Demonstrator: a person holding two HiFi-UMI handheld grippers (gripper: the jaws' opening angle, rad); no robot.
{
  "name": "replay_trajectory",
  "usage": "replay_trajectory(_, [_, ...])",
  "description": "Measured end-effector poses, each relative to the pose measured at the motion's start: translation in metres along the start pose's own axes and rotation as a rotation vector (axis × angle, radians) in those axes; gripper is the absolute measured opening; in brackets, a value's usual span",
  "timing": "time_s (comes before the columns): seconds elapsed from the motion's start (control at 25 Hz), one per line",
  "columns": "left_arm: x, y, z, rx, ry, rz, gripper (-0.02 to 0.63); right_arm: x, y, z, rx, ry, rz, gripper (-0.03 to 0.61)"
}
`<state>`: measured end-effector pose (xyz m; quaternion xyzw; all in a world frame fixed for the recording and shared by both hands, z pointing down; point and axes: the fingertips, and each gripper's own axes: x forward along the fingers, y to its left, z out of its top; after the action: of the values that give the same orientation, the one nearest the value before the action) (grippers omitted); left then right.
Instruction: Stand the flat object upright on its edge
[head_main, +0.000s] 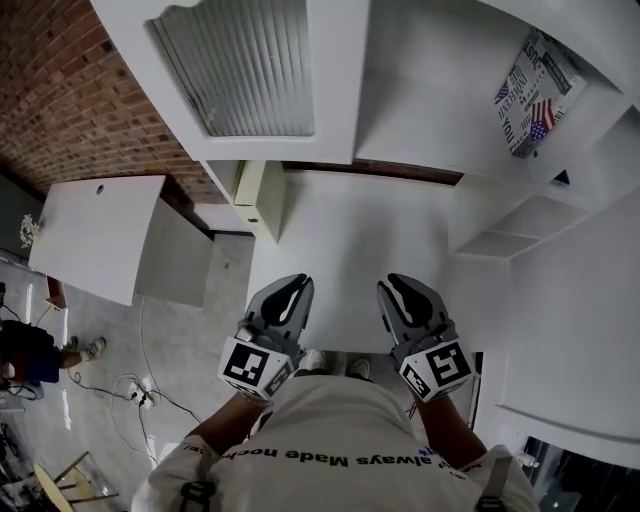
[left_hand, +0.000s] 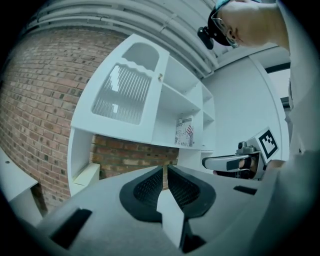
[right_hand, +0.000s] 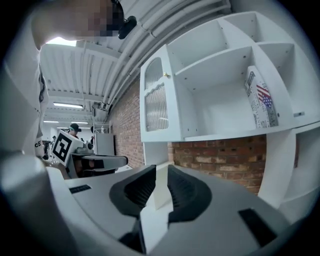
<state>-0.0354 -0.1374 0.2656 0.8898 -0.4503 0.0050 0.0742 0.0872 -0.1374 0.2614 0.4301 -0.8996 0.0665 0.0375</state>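
The flat object is a box printed with text and a flag. It leans nearly upright in a compartment of the white shelf unit, also seen in the left gripper view and the right gripper view. My left gripper hovers over the near edge of the white table, its jaws shut with nothing between them. Beside it, my right gripper holds nothing, and a narrow gap shows between its jaws. Both grippers are far from the box.
A white cabinet with a ribbed glass door hangs above the table at the left of the open shelves. A brick wall runs behind. A second white table stands at the left, with cables on the floor.
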Motion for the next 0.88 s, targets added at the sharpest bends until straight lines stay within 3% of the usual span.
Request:
replay_trajectory(0.44, [-0.004,-0.039,0.013,-0.007,-0.028,-0.026,0.032,-0.051,0.000,0.012,-0.026,-0.007,-0.022,0.072])
replay_trajectory(0.88, [-0.001,-0.060,0.015,-0.008,-0.059,-0.011,0.032,-0.065,-0.008,0.013,-0.024,-0.004,-0.007,0.069])
